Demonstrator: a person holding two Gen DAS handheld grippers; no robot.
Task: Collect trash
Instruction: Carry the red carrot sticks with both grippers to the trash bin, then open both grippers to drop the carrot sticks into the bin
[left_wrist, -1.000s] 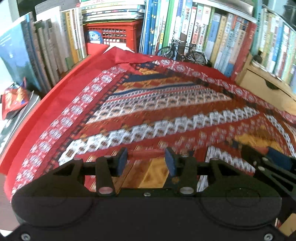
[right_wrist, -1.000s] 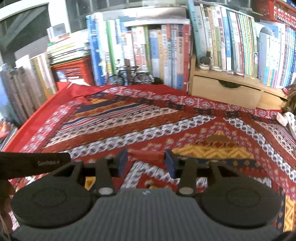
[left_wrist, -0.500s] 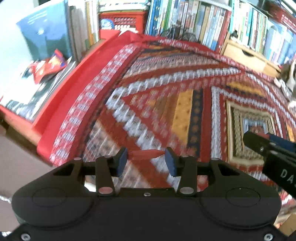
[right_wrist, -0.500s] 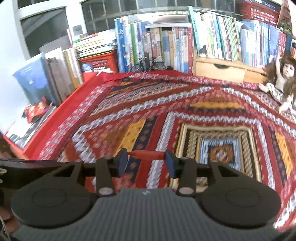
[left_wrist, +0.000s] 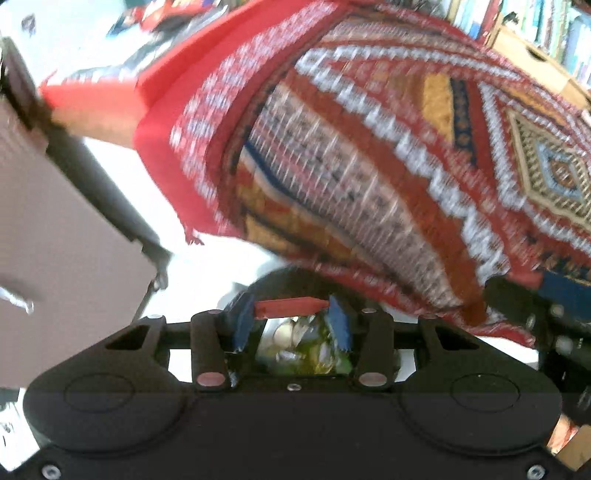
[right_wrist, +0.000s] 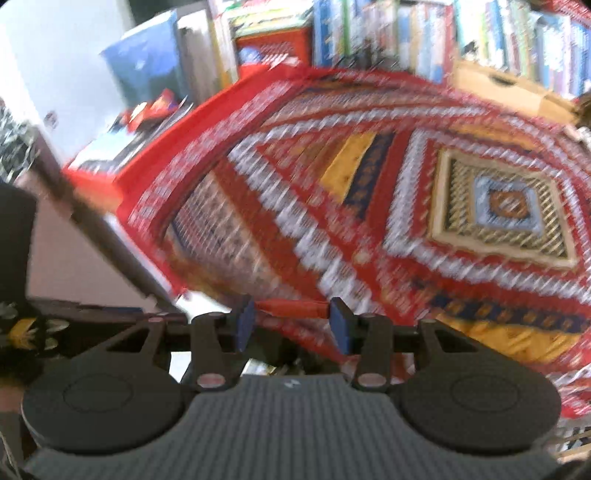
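We judge the trash (left_wrist: 303, 345) light, soft and crinkly — thin wrappers that slip, so we would pinch a raised fold, not a flat face. It shows as a crumpled green, yellow and white heap low down, below the edge of the patterned cloth (left_wrist: 388, 173), seen between the fingers of the left gripper (left_wrist: 291, 321). Both the left and the right gripper (right_wrist: 291, 321) stand apart, holding nothing — the views are blurred.
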